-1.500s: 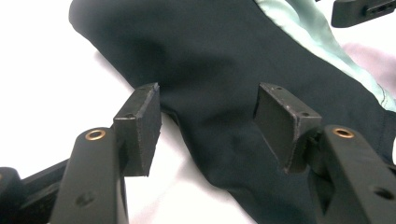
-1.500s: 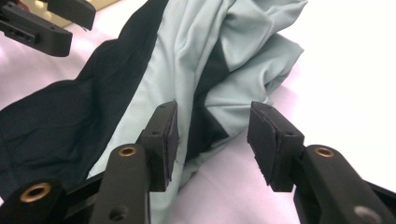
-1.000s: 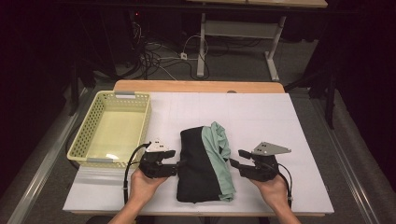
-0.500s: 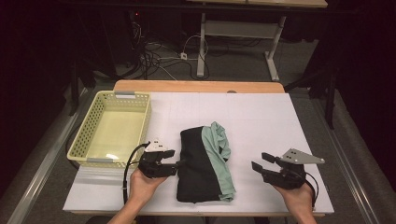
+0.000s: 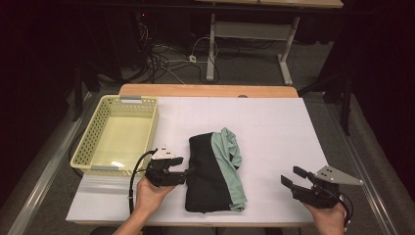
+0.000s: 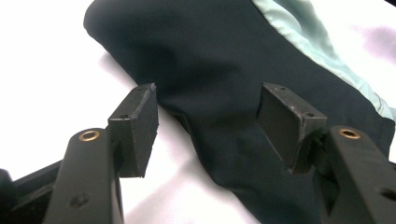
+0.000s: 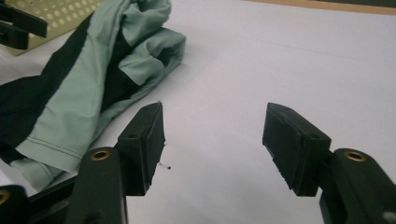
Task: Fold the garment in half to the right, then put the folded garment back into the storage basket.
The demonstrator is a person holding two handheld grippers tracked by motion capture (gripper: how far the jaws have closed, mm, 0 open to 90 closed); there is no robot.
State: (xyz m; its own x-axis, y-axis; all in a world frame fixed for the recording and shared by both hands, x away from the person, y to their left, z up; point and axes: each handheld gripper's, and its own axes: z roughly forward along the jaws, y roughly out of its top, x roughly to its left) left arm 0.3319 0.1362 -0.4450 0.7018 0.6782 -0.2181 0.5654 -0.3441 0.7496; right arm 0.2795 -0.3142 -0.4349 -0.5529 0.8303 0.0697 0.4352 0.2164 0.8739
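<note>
Left gripper (image 5: 185, 175): open at the garment's (image 5: 210, 171) left edge, black cloth lying between the pads in the left gripper view but not pinched. Right gripper (image 5: 292, 175): also open, jaws just been widening, nothing between them, well apart from the garment over bare table (image 5: 274, 127) at the near right.

Garment: lies near the middle of the table, toward the near edge, to the right of the basket (image 5: 88, 147). Looks already folded into a long narrow bundle, black on the left, pale green along the right, with the far green end rumpled rather than flat.

Judged done: the lengthwise folding, more or less. Judged left: perhaps a tidy of that loose far end or one more fold across, then a grip on the bundle and a lift into the basket, which holds nothing yet. Roughly halfway, by the look of it.
</note>
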